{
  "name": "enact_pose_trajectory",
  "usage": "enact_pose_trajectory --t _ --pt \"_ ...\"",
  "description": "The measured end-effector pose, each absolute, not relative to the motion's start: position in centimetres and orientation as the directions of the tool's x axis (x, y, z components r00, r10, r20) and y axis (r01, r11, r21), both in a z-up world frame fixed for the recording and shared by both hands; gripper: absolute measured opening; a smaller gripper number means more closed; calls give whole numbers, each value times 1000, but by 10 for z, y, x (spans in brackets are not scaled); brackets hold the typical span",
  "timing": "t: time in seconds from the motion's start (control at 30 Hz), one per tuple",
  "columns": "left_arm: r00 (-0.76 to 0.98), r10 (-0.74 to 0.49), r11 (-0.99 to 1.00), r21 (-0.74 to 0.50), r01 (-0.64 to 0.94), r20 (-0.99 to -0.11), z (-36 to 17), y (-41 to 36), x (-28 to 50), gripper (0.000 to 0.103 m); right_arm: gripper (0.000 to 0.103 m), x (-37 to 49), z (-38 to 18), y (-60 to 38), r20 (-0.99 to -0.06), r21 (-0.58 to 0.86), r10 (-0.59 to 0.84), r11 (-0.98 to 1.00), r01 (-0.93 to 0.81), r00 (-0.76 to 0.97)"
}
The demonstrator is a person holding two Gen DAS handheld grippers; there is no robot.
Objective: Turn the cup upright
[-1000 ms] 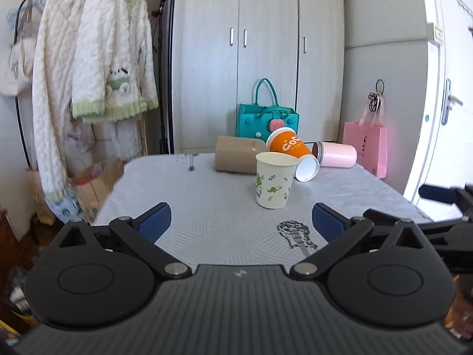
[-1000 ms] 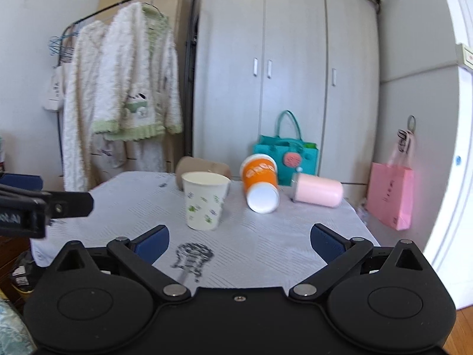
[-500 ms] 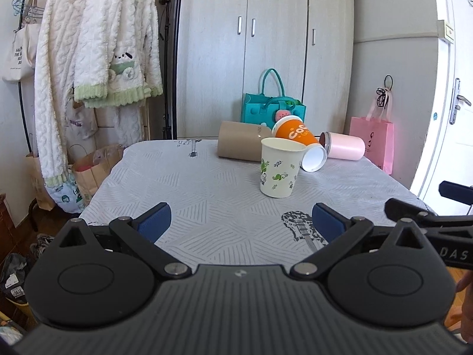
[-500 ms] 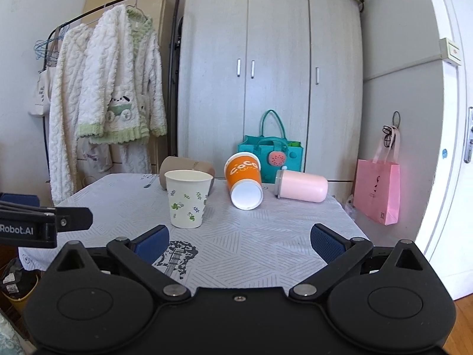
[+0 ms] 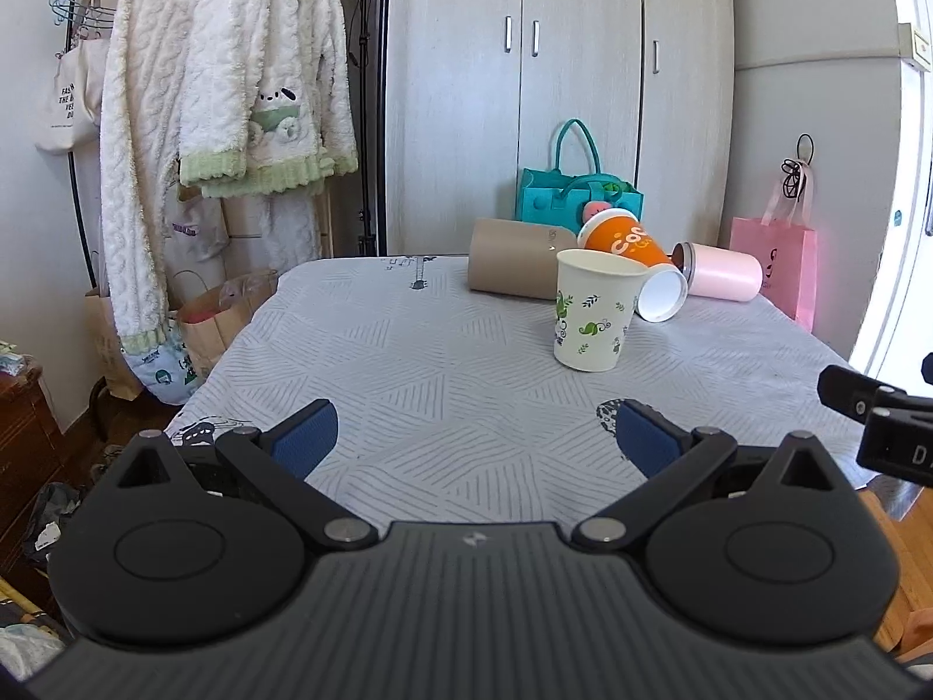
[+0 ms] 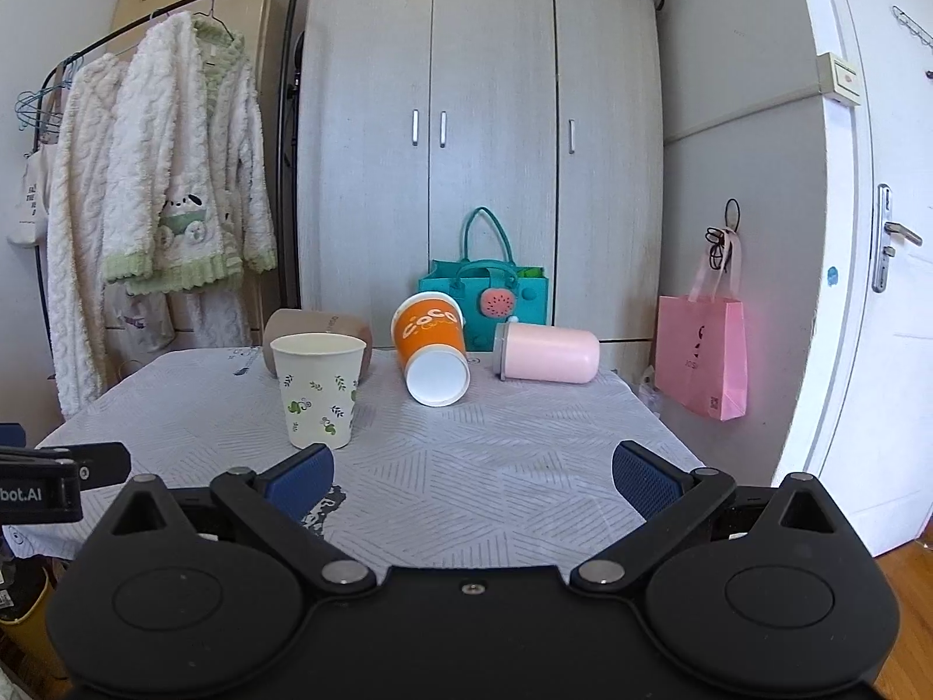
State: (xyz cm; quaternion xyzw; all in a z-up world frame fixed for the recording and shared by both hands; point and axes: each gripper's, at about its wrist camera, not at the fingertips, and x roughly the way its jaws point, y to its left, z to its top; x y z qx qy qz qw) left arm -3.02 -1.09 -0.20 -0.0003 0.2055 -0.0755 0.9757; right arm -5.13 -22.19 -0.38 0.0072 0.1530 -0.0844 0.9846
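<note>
Cups number four on the patterned grey tablecloth [image 6: 495, 466]. White paper cup with green leaf print [image 6: 318, 388] [image 5: 595, 310] stands upright, mouth up, at about 11 o'clock from the right gripper and 1 o'clock from the left. Orange paper cup [image 6: 432, 350] [image 5: 635, 259] lies on its side at 12 o'clock in the right wrist view, its white mouth facing the camera and tipped down toward the cloth. Brown cup [image 6: 341, 326] [image 5: 513, 259] lies on its side behind the white one, partly hidden by it in the right view. Pink tumbler with grey rim [image 6: 545, 353] [image 5: 723, 274] lies on its side at 1 o'clock of the orange cup, apart from it in the right view.

Left gripper [image 5: 475, 437] hovers over the near edge of the table, blue pads spread wide, nothing between them. Right gripper [image 6: 472, 472] is likewise spread wide and holds nothing; it sits short of the cups. Each gripper's body shows at the edge of the other's view.

Grey three-door wardrobe [image 6: 484, 146] stands behind the table, with a teal bag [image 6: 490, 291] at its foot, a pink paper bag [image 6: 702, 356] hanging at 2 o'clock, and fleecy white robes [image 6: 169, 192] on a rail at 10 o'clock.
</note>
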Motion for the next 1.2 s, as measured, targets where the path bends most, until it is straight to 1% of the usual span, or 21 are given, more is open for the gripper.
enact_pose_trajectory --t 0.27,0.63,1.0,1.2 --pt "916 -112 992 11 126 -385 0 -11 -31 103 103 -50 -4 -222 -306 -5 -173 984 180 936" --pt "923 -100 990 54 129 -370 0 -16 -36 103 103 -52 -5 -218 -306 -19 -181 983 184 935" --pt "921 -105 990 51 133 -375 0 -14 -36 103 103 -53 -5 -218 -306 -23 -182 983 184 935" --pt "925 -83 992 59 112 -372 0 -12 -36 103 103 -52 -6 -218 -304 -23 -184 982 185 935"
